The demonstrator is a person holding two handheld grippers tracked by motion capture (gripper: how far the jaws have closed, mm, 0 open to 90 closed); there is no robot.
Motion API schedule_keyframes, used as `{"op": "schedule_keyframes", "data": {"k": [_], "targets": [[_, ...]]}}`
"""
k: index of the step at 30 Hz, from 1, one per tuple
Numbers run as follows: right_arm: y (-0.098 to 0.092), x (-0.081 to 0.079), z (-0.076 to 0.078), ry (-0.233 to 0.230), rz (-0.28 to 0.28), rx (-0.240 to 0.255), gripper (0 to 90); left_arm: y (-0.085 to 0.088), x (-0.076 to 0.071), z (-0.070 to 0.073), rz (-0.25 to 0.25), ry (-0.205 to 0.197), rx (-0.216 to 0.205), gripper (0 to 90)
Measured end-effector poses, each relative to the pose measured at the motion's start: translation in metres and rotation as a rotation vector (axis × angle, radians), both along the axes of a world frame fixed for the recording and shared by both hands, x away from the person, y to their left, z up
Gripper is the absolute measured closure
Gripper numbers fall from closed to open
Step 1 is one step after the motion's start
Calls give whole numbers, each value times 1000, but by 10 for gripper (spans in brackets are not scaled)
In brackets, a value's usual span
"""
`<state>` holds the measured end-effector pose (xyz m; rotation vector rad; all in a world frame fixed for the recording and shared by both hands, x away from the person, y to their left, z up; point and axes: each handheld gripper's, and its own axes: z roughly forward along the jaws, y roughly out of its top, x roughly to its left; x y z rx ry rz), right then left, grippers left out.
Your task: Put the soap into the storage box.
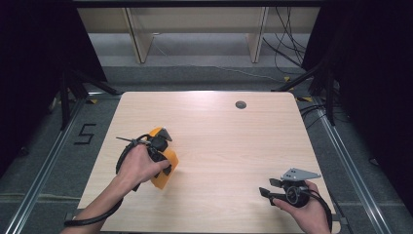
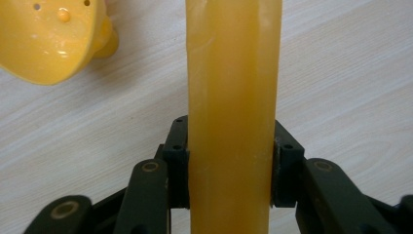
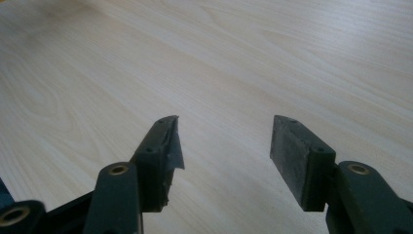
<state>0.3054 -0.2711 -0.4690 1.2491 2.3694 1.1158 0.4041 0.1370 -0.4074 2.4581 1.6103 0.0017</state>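
Right hand-held gripper (image 1: 271, 187) sits nearest, low over the near right of the wooden surface (image 1: 234, 141), its jaws apart with nothing between them. Farther back on the left, the left hand-held gripper (image 2: 230, 161) is clamped on a yellow-orange plastic bar (image 2: 233, 97). Just beyond it, a yellow funnel-shaped piece (image 2: 51, 36) lies on the surface.

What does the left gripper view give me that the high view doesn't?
Left gripper view: jaws clamped on a yellow bar, plus a yellow funnel-like piece with holes beside it. High view: both hands, the right gripper open and away from the left gripper, the table's grommet. Both: the yellow object, the wooden table.
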Motion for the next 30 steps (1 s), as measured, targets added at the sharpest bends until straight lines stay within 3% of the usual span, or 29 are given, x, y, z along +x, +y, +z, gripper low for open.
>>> {"op": "schedule_keyframes", "data": {"k": [15, 30], "targets": [[0, 0, 0, 0, -1, 0, 445, 12, 12, 9, 89, -28, -15, 608], [0, 0, 0, 1, 0, 0, 445, 22, 23, 15, 125, -33, -11, 608]]}}
